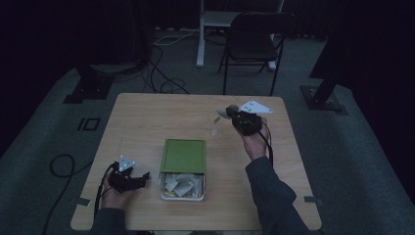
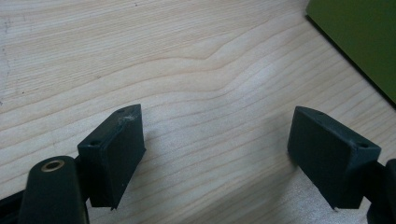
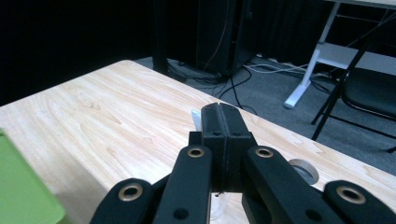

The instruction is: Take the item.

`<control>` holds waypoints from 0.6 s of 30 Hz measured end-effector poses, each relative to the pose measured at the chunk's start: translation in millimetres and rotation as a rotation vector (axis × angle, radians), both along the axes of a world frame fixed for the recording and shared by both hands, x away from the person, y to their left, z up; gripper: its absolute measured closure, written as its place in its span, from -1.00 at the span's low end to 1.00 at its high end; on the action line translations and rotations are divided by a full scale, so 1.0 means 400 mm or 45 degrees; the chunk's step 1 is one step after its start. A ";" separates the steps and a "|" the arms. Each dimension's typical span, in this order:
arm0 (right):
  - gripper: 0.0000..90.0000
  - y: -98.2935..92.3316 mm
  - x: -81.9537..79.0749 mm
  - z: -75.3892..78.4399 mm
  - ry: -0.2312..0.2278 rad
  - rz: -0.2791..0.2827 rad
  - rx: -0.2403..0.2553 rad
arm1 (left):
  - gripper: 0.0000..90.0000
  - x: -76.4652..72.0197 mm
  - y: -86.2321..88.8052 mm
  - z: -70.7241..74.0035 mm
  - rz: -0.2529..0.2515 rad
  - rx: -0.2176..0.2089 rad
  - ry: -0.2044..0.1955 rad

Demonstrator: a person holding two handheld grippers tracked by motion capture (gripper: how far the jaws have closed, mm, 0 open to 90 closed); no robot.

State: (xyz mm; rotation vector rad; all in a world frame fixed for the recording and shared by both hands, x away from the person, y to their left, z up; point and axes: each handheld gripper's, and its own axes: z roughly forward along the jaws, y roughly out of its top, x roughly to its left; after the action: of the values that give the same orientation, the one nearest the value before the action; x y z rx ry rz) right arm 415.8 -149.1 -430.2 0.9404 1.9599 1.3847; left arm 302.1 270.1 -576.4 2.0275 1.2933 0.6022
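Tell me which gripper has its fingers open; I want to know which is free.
The left gripper, beside the green box: its fingers stand wide apart with nothing between. The right gripper is shut on a white slip.

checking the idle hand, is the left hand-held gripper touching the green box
Apart. The high view shows bare table between the left hand-held gripper and the green box.

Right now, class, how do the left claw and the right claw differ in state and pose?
The left claw has its jaws wide apart with bare table between them; the right claw is shut, a small white tag pinched at its tip. The left sits low beside the green box; the right is raised. Both are black and hand-held.
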 end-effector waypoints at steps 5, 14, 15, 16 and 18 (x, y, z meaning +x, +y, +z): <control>1.00 0.006 0.028 -0.006 0.021 -0.024 -0.002 | -0.57 0.000 0.000 0.000 0.001 0.000 0.000; 1.00 0.022 0.070 -0.016 0.061 -0.069 -0.029 | -0.57 0.000 0.000 0.000 0.001 -0.001 0.000; 1.00 0.025 0.073 -0.017 0.063 -0.071 -0.033 | -0.57 0.000 0.000 0.000 0.001 -0.001 0.000; 1.00 0.027 0.076 -0.018 0.061 -0.073 -0.038 | -0.57 0.000 0.000 0.000 0.001 0.000 0.000; 1.00 0.030 0.083 -0.022 0.072 -0.082 -0.043 | -0.57 0.000 0.000 0.000 0.001 -0.001 0.000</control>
State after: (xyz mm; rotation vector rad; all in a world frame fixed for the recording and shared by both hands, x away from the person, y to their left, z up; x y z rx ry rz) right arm 449.0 -136.9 -438.9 1.0278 1.9704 1.2986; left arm 302.0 269.9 -576.4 2.0263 1.2945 0.6017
